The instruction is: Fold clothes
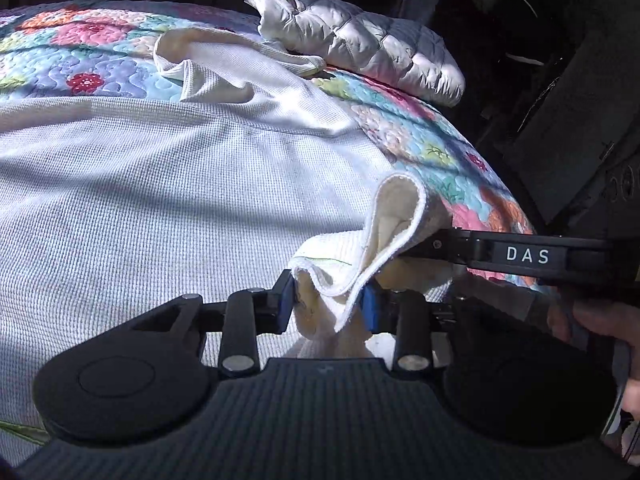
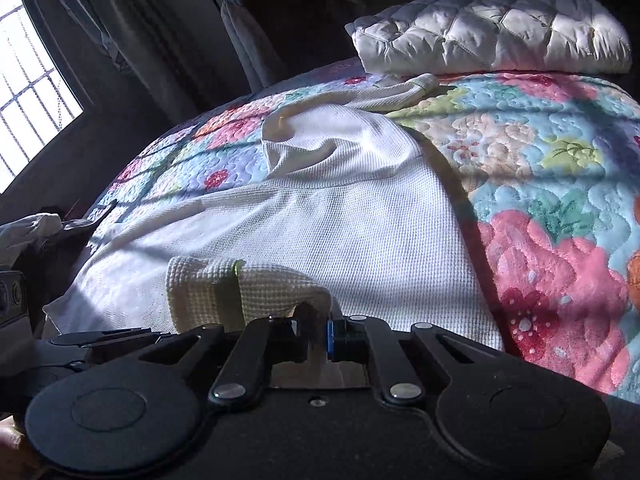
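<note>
Left gripper clenched on shirt hem. Right gripper clamped, apparently on a cuff (contact shadowed). Shirt body runs away toward 12 o'clock across the quilt; both grips at its near edge.

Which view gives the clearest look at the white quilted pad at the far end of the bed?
The right wrist view: the quilted pad lies broadside and sunlit, its diamond stitching clear. The left wrist view shows the same pad smaller, at an angle, partly shaded.
</note>
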A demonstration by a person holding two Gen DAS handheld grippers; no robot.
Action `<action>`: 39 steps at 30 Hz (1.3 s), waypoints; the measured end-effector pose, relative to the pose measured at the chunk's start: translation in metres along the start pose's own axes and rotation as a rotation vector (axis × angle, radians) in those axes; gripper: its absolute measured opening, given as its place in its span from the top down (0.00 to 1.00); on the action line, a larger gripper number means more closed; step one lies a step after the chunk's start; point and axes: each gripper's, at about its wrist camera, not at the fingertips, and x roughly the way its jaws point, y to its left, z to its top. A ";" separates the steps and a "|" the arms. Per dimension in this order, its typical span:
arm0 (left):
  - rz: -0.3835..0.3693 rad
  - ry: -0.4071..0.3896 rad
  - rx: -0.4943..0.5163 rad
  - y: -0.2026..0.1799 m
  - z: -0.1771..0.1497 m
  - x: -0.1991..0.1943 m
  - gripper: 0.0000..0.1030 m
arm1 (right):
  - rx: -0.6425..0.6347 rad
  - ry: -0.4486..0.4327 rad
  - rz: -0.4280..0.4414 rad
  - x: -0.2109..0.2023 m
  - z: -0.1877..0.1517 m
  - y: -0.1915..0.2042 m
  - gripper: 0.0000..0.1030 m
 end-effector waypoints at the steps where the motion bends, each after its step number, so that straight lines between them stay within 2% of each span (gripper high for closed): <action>1: 0.017 -0.035 0.006 -0.002 0.002 -0.006 0.88 | -0.004 -0.006 0.016 -0.001 0.000 0.001 0.92; 5: 0.109 -0.167 0.067 -0.013 0.009 -0.037 0.89 | 0.046 -0.046 0.160 -0.005 0.003 -0.005 0.92; 8: 0.147 -0.251 0.096 -0.021 0.021 -0.057 0.89 | 0.084 -0.064 0.246 -0.004 0.005 -0.007 0.91; 9: 0.162 -0.258 0.098 -0.023 0.026 -0.058 0.89 | 0.089 -0.069 0.243 -0.003 0.006 -0.006 0.77; 11: 0.173 -0.242 0.103 -0.021 0.032 -0.050 0.83 | 0.062 -0.088 0.160 -0.001 0.006 0.000 0.52; 12: 0.186 -0.227 0.096 -0.018 0.034 -0.043 0.81 | 0.034 -0.089 0.121 0.001 0.007 0.003 0.52; 14: 0.218 -0.172 0.074 -0.009 0.035 -0.028 0.66 | -0.017 -0.054 0.034 0.006 0.008 0.009 0.53; 17: 0.244 -0.113 0.022 0.010 0.028 -0.019 0.62 | -0.028 -0.006 -0.131 0.013 0.007 0.009 0.52; 18: 0.238 -0.101 0.010 0.015 0.025 -0.019 0.60 | -0.010 -0.004 -0.154 0.013 0.007 0.005 0.52; 20: 0.212 -0.072 -0.010 0.023 0.019 -0.019 0.52 | 0.026 -0.010 -0.157 0.009 0.006 -0.004 0.49; 22: 0.182 -0.031 -0.029 0.029 0.013 -0.017 0.49 | 0.048 -0.005 -0.161 0.003 0.004 -0.010 0.48; 26: 0.128 0.026 -0.067 0.038 0.003 -0.008 0.43 | 0.078 0.069 -0.138 -0.009 -0.006 -0.007 0.48; 28: 0.089 0.032 -0.103 0.041 0.001 -0.003 0.43 | 0.088 0.087 -0.087 -0.012 -0.013 -0.003 0.48; 30: 0.043 0.022 -0.128 0.040 0.001 0.000 0.46 | 0.079 0.105 -0.043 -0.012 -0.019 0.002 0.48; 31: 0.081 0.020 -0.132 0.038 0.002 0.000 0.78 | 0.055 0.108 -0.047 -0.009 -0.021 0.005 0.48; 32: 0.128 0.019 -0.135 0.036 0.003 -0.001 0.98 | 0.028 0.110 -0.055 -0.006 -0.023 0.007 0.50; 33: 0.201 0.024 -0.121 0.032 0.005 -0.004 0.99 | 0.011 0.098 -0.088 -0.005 -0.023 0.010 0.70; 34: 0.251 0.017 -0.097 0.028 0.007 -0.008 0.99 | -0.005 0.082 -0.125 -0.006 -0.022 0.012 0.82; 35: 0.266 -0.004 -0.073 0.025 0.009 -0.013 0.99 | -0.020 0.066 -0.163 -0.006 -0.022 0.015 0.88; 37: 0.272 -0.025 -0.045 0.022 0.012 -0.019 0.99 | -0.094 0.029 -0.197 -0.008 -0.020 0.023 0.89; 39: 0.275 0.016 -0.064 0.031 0.012 -0.009 0.98 | -0.151 0.043 -0.226 -0.003 -0.021 0.029 0.89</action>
